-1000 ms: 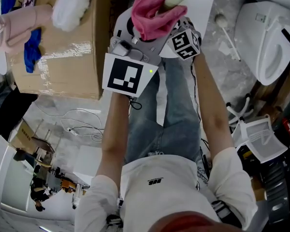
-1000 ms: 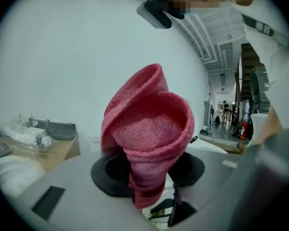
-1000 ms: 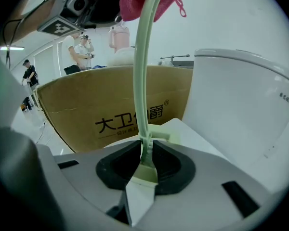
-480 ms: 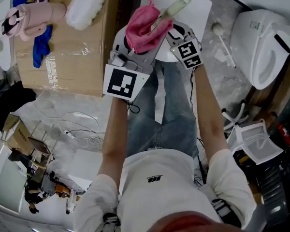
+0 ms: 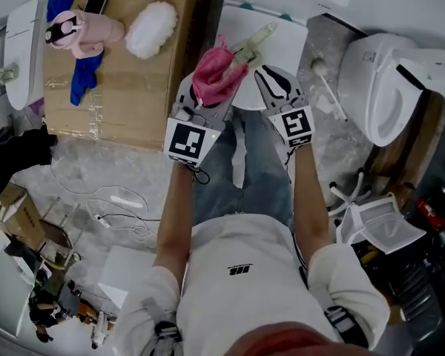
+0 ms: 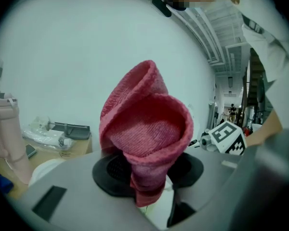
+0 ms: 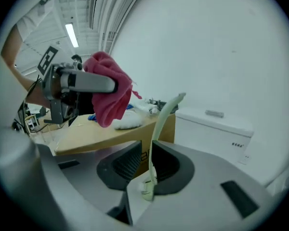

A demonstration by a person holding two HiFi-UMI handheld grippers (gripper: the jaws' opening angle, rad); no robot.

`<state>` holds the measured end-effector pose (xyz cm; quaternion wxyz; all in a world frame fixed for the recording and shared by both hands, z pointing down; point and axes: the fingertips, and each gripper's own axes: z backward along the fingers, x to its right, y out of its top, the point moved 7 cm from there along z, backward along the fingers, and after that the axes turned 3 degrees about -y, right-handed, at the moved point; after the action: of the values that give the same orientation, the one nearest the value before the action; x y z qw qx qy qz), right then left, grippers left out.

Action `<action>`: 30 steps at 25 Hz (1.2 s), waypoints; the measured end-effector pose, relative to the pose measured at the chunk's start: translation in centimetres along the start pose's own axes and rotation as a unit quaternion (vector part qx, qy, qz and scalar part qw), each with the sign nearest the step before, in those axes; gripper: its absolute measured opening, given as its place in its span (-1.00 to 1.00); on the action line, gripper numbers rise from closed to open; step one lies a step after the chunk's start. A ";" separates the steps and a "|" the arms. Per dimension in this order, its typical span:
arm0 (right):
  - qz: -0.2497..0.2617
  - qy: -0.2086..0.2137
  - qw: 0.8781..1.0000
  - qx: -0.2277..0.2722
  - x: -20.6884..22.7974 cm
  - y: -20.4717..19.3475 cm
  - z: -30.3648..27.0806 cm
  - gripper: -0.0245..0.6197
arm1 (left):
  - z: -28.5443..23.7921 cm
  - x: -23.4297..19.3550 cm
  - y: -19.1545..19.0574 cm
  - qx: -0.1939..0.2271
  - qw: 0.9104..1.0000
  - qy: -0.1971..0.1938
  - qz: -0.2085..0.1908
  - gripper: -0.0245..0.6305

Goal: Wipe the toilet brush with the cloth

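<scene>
From the head view, the person stands beside the toilet (image 5: 360, 65) with both tools raised. The left tongs (image 5: 206, 102) carry the pink cloth (image 5: 211, 76), bunched upward. The right tongs (image 5: 271, 76) hold the pale toilet brush (image 5: 256, 39), whose handle slants up just beside the cloth. A cardboard box (image 5: 126, 87) sits off to the left. Here the cloth seems to overlap the handle, and I cannot tell whether they touch. In the left gripper view the tongs have just been closing and pinch the cloth's lower end, and the rest flares up into a cup that hides what lies behind it. In the right gripper view the tongs have also been narrowing, with the thin handle caught low between them against the right-hand pad. The cloth hangs clear of the handle, off to the left. I judge the wiping is about to begin: the cloth needs bringing onto the handle and drawing along it. The brush's bristle end is hard to make out in any view.
</scene>
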<state>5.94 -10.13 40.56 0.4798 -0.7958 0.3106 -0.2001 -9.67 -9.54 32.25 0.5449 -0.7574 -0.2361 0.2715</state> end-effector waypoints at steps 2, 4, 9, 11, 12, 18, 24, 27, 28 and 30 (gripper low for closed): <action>0.004 -0.007 1.000 0.018 -0.4 2.4 1.7 -0.78 | 0.7 0.3 1.4 0.002 1.000 0.002 0.000 -0.41; 0.005 -0.013 0.999 0.034 -0.9 4.6 3.6 -0.84 | 1.4 0.7 2.6 0.002 1.000 -0.001 -0.003 -0.42; 0.001 -0.042 0.996 0.077 -1.5 9.9 8.5 -0.91 | 3.5 1.8 5.9 0.005 1.000 -0.013 -0.017 -0.43; -0.005 -0.055 0.995 0.086 -1.6 11.7 10.2 -0.92 | 4.2 2.3 7.1 0.009 1.000 -0.019 -0.022 -0.43; -0.006 -0.055 0.994 0.091 -1.7 12.5 10.9 -0.93 | 4.4 2.5 7.6 0.013 0.999 -0.020 -0.022 -0.43; 0.003 -0.064 0.992 0.111 -3.1 14.7 14.6 -0.93 | 6.0 4.4 9.5 0.021 0.999 -0.033 -0.021 -0.43; 0.009 -0.076 0.989 0.124 -4.2 16.2 17.7 -0.93 | 7.5 6.3 11.6 0.029 0.998 -0.047 -0.026 -0.44; 0.010 -0.076 0.989 0.127 -4.6 16.7 18.7 -0.93 | 7.8 7.1 12.1 0.030 0.998 -0.052 -0.027 -0.44; 0.012 -0.076 0.989 0.129 -4.6 16.8 19.1 -0.93 | 7.8 7.4 12.3 0.031 0.998 -0.053 -0.027 -0.45; 0.017 -0.078 0.988 0.133 -4.7 17.1 19.9 -0.93 | 8.0 8.1 12.7 0.035 0.997 -0.056 -0.029 -0.45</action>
<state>9.62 -0.13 16.19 0.6075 -0.7328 0.2560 -0.1686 -8.22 -2.39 16.83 0.5644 -0.7143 -0.2788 0.3058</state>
